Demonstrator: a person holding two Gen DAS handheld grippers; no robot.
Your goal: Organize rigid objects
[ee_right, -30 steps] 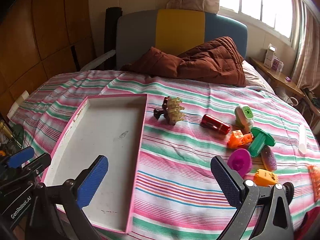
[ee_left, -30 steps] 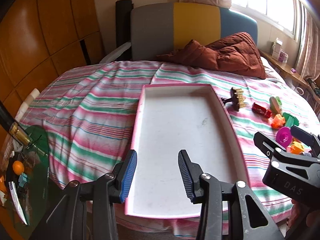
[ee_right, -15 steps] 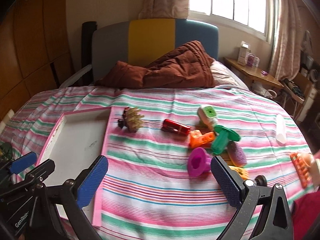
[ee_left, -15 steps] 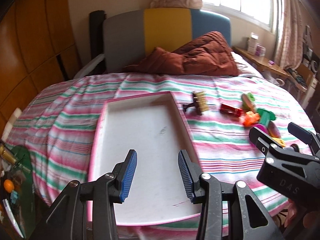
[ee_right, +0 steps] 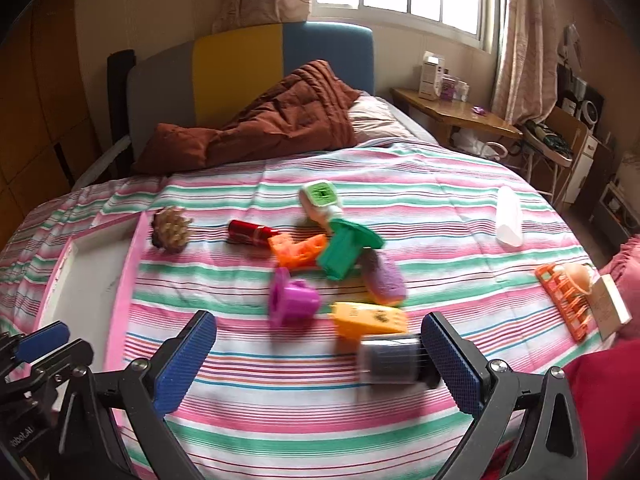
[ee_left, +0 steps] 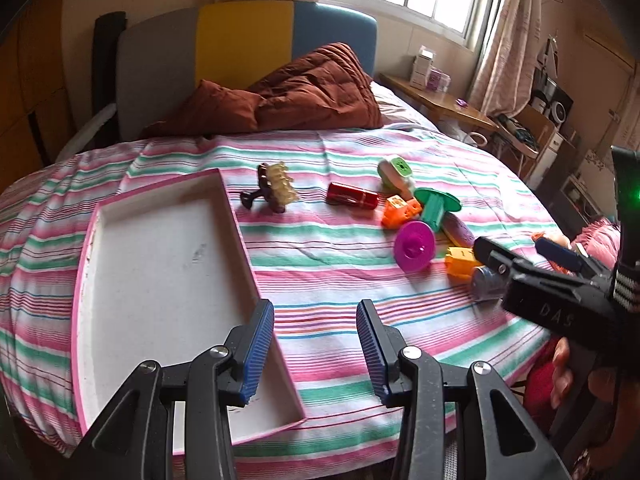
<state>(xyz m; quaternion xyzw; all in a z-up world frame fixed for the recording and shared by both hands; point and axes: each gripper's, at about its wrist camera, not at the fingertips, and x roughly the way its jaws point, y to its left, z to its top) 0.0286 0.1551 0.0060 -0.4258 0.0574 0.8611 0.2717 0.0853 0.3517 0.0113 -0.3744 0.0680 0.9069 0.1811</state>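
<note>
A pink-rimmed white tray [ee_left: 90,236] lies empty on the striped bed, left of a scatter of toys: a brown comb-like piece [ee_left: 276,188], a red cylinder [ee_left: 352,196], an orange block [ee_left: 400,210], a green stamp [ee_left: 436,208], a magenta cup [ee_left: 414,246] and a yellow block [ee_left: 460,260]. My left gripper [ee_left: 316,344] is open and empty over the tray's near right corner. My right gripper [ee_right: 316,360] is open wide and empty, with a grey cylinder [ee_right: 388,358] just inside its right finger. The magenta cup [ee_right: 290,298] lies ahead of it.
A brown quilt [ee_left: 288,100] lies at the headboard. A white piece [ee_right: 508,218] and an orange grid with a peach cup [ee_right: 568,292] lie at the bed's right side. A wooden side table [ee_right: 452,110] stands by the window.
Both grippers have swung to the right, from over the tray toward the toys. The toy pile now sits closer to the right gripper. Both stay open.
</note>
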